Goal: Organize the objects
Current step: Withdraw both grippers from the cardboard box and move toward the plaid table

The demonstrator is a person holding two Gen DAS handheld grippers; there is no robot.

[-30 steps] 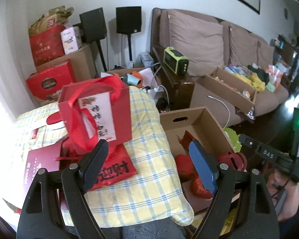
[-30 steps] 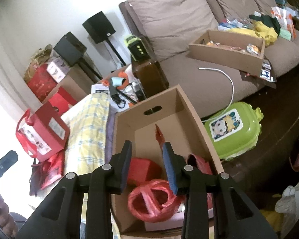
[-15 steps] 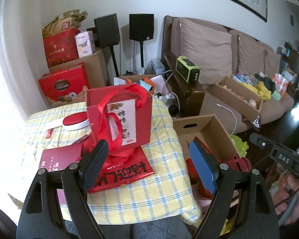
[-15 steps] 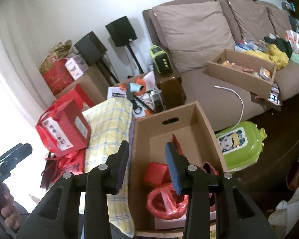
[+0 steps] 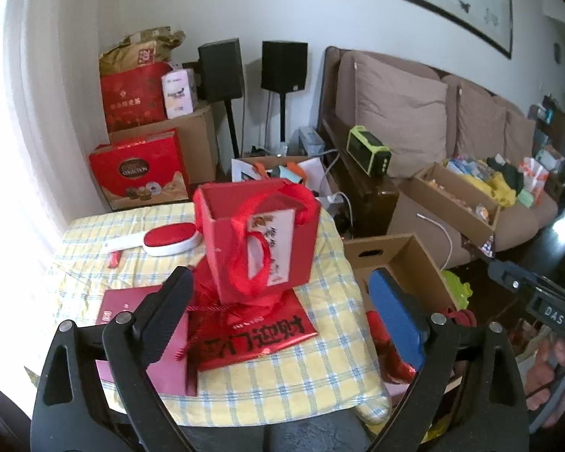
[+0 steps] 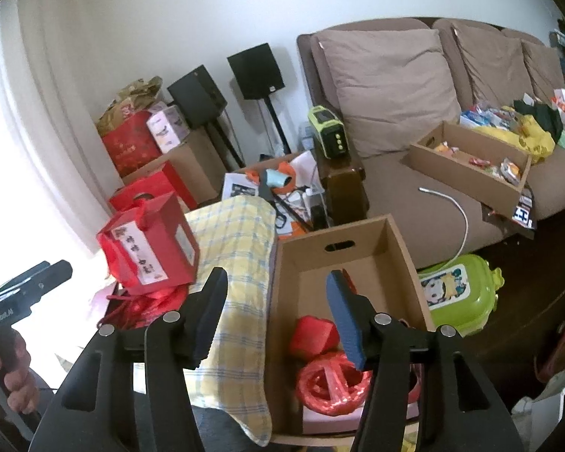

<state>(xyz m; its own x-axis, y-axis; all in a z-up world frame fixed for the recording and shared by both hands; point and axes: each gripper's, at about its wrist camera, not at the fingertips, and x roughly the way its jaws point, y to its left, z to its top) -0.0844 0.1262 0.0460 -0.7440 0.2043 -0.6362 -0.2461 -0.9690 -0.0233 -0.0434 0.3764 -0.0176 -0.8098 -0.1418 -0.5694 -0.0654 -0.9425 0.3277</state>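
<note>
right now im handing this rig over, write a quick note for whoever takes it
Left gripper: open, nothing held, jaws just widened; it hovers over the checked cloth.
Right gripper: open, nothing held, jaws just opened; it hangs above the cardboard box.
Done: a red round ornament and a small red box lie in the cardboard box.
Left: the red gift bag stands on the cloth atop a flat red packet; a dark red envelope and a red-and-white brush are also out.
</note>
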